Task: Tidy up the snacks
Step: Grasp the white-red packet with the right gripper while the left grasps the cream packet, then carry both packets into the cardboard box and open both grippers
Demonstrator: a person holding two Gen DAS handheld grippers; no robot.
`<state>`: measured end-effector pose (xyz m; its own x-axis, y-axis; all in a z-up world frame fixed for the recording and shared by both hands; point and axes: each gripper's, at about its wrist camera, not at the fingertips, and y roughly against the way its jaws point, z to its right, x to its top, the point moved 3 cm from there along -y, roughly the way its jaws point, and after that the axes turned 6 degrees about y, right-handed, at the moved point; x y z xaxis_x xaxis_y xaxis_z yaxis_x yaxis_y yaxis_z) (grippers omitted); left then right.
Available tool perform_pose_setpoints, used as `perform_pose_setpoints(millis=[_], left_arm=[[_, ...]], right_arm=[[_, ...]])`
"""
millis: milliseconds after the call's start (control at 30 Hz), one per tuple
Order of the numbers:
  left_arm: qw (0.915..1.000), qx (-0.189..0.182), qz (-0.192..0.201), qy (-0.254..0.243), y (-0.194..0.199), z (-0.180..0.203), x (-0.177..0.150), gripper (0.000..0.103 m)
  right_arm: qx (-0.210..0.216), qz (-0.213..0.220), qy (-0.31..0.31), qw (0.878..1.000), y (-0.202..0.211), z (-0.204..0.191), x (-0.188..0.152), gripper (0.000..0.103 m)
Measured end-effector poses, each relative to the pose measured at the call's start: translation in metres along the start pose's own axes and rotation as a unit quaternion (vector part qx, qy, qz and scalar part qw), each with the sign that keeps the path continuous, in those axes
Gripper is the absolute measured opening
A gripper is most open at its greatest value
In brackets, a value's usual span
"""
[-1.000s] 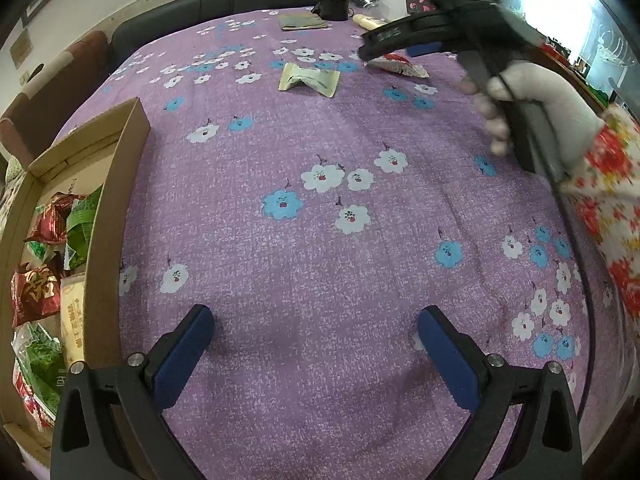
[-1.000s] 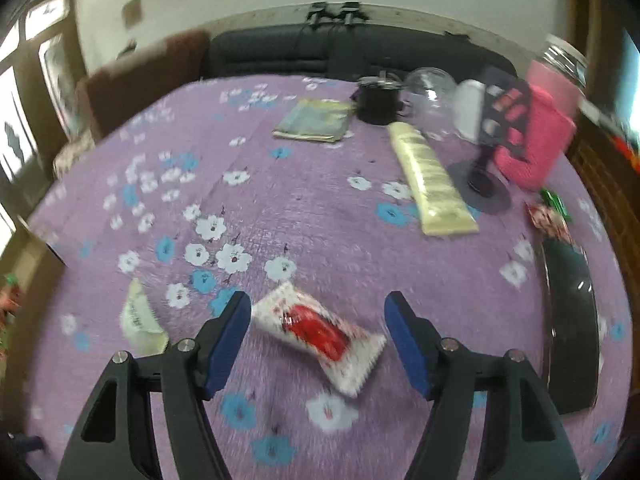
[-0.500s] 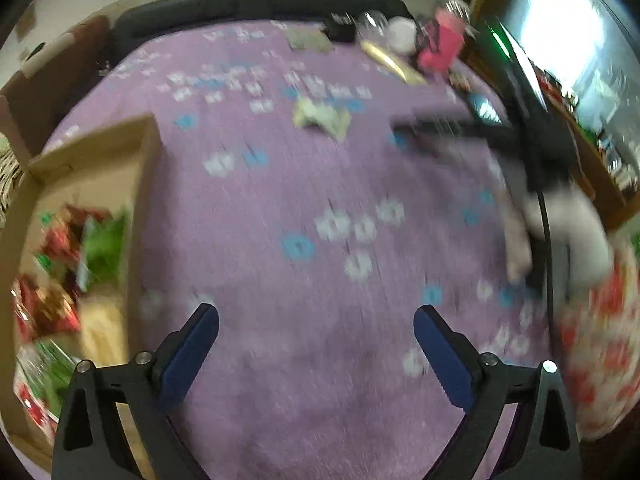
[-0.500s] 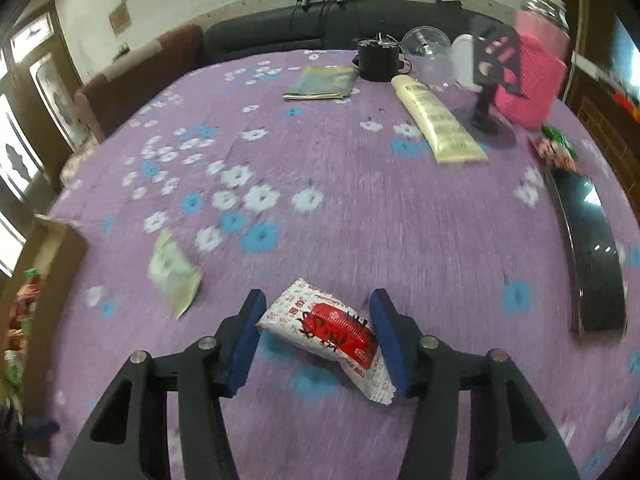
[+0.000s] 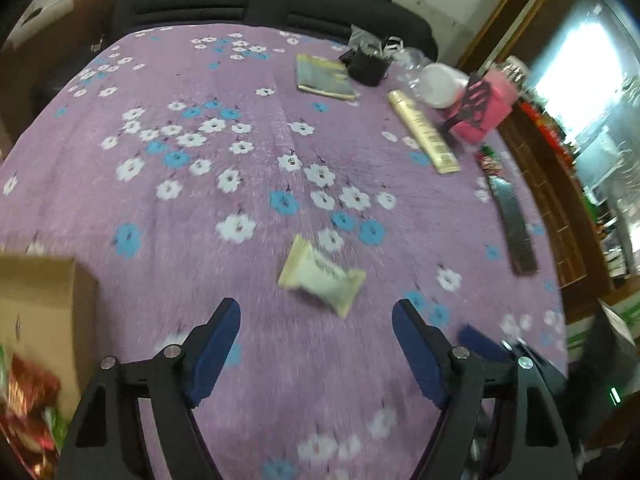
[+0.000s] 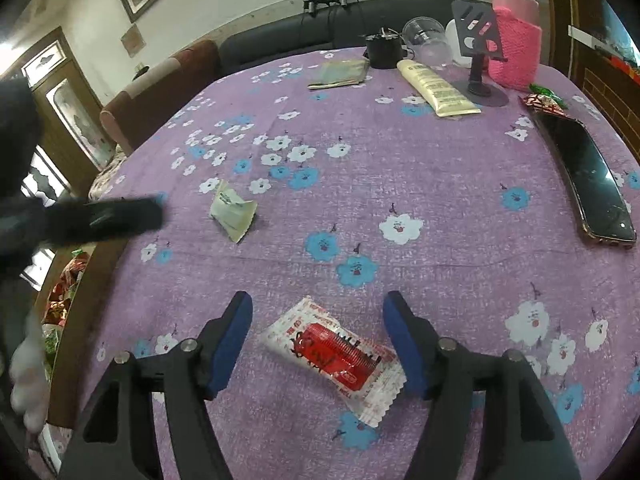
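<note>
A: Swung the left tongs (image 5: 316, 310) off the cardboard box (image 5: 40, 292), then?

B: Did. Had faced the box along the left edge of the frame a second before. Now pushed it down into the lower left corner and brought the pale snack packet (image 5: 320, 274) to centre frame, just above the tips. Caught the jaws closing, with nothing between them yet.

A: And the right tongs (image 6: 319, 304)?

B: Straddled the red-and-white snack packet (image 6: 334, 350), low in the centre of the right wrist view. Had narrowed on it half a second earlier, then widened again. Caught opening, with the pads clear of the wrapper on both sides. Lay flat on the flowered counter (image 6: 360, 160), not lifted.

A: Meaning what for the sorting?

B: Probably a regrip on the right rather than a pickup, so gained nothing there yet. Left two loose packets out on the counter, both well apart from the box, with wrapped snacks already lying inside it. Looked like lining up one grab per hand, then a carry back toward the box.
</note>
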<state>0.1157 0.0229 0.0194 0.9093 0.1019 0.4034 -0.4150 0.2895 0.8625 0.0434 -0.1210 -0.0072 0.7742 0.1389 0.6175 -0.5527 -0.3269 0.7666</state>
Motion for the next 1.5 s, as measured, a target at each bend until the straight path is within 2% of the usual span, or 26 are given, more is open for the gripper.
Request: perform_pose_setpoints(millis=[100,200,267,300,333,367,400,433,600,733,867,1000,1133,1267,1367,1500], left_arm=[[0.9995,0.022,-0.015,-0.017,-0.024,0.011,0.006,0.081],[0.9978,0.05,-0.024,-0.038,-0.043,0.019,0.01,0.08],[0.9958,0.072,-0.01,-0.056,-0.044,0.024,0.011,0.074],[0.995,0.078,-0.007,-0.062,-0.044,0.025,0.01,0.062],[0.9942,0.082,-0.004,-0.069,-0.042,0.026,0.01,0.05],[0.9943,0.078,-0.005,-0.073,-0.041,0.025,0.009,0.047],[0.995,0.069,-0.006,-0.072,-0.038,0.023,0.008,0.043],[0.9955,0.062,-0.008,-0.071,-0.035,0.021,0.005,0.042],[0.998,0.024,0.008,-0.057,-0.009,0.012,-0.005,0.039],[0.9988,-0.012,0.029,-0.037,0.022,0.004,-0.014,0.039],[0.9972,-0.038,0.058,-0.029,0.065,-0.008,-0.036,0.039],[0.9946,-0.058,0.085,-0.009,0.106,-0.029,-0.057,0.039],[0.9906,-0.041,0.13,0.006,0.149,-0.063,-0.08,0.04],[0.9841,-0.016,0.172,0.039,0.187,-0.108,-0.105,0.04],[0.9795,-0.006,0.191,0.065,0.202,-0.137,-0.121,0.04],[0.976,0.006,0.198,0.091,0.21,-0.172,-0.138,0.04]], right_arm=[[0.007,-0.009,0.013,1.0,0.001,-0.003,-0.001,0.067],[-0.007,-0.022,0.037,0.999,-0.001,-0.01,-0.003,0.067],[-0.021,-0.031,0.058,0.998,-0.001,-0.014,-0.005,0.066],[-0.03,-0.033,0.065,0.997,-0.001,-0.015,-0.006,0.063],[-0.047,-0.036,0.071,0.996,0.0,-0.015,-0.007,0.051],[-0.056,-0.038,0.075,0.995,0.0,-0.014,-0.007,0.034],[-0.063,-0.041,0.073,0.995,0.001,-0.012,-0.007,0.026],[-0.058,-0.043,0.066,0.995,0.001,-0.009,-0.007,0.025],[-0.034,-0.035,0.032,0.998,0.004,0.001,-0.007,0.024],[0.024,-0.01,0.003,1.0,0.01,0.004,-0.003,0.024],[0.106,0.016,-0.034,0.994,0.017,0.005,-0.001,0.024],[0.131,0.026,-0.043,0.99,0.02,0.0,0.0,0.024],[0.14,0.033,-0.048,0.988,0.021,-0.007,-0.002,0.024],[0.114,0.031,-0.046,0.992,0.017,-0.013,-0.004,0.024],[0.095,0.024,-0.033,0.995,0.019,-0.028,-0.007,0.024],[0.119,0.024,-0.015,0.992,0.03,-0.065,-0.009,0.024]])
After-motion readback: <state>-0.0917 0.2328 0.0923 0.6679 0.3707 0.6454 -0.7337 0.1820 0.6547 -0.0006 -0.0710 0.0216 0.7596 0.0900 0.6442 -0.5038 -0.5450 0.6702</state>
